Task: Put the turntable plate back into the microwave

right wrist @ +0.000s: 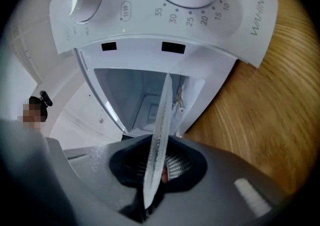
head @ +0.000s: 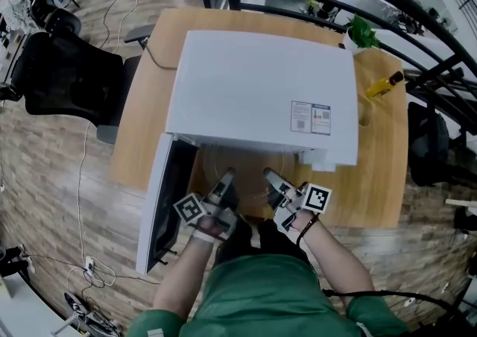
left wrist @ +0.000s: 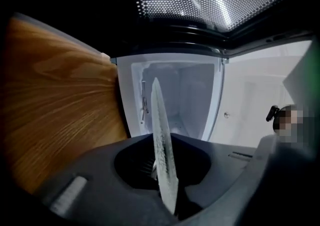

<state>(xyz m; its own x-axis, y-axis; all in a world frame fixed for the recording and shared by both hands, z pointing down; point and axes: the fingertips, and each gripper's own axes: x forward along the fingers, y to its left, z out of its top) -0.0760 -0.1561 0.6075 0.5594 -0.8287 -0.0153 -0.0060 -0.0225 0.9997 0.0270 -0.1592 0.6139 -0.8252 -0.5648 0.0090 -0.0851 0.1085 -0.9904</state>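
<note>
**Glass plate held level at the mouth of the open microwave**

A wooden table (head: 380,171) bears a white microwave (head: 261,82). Its door (head: 159,212) is swung fully out to the person's left, so the cavity (left wrist: 175,97) stands unobstructed. The control panel (right wrist: 165,5), with two dials, sits to the right of that opening.

The turntable plate (head: 246,171), clear glass, hangs level just in front of the cavity, above the table's near edge. Whether its far rim has crossed the threshold cannot be told.

The left gripper (head: 226,177) is clamped on the plate's near-left rim and the right gripper (head: 270,177) on its near-right rim. Each gripper view shows the rim edge-on, running in between closed jaws. Both tools are turned on their sides, so one jaw presses above the glass and one below. This probably keeps the plate flat enough to slide in.

The paired grips share the load of a wide, slippery disc. Gripping at the near rim leaves the far part free to enter first.
</note>
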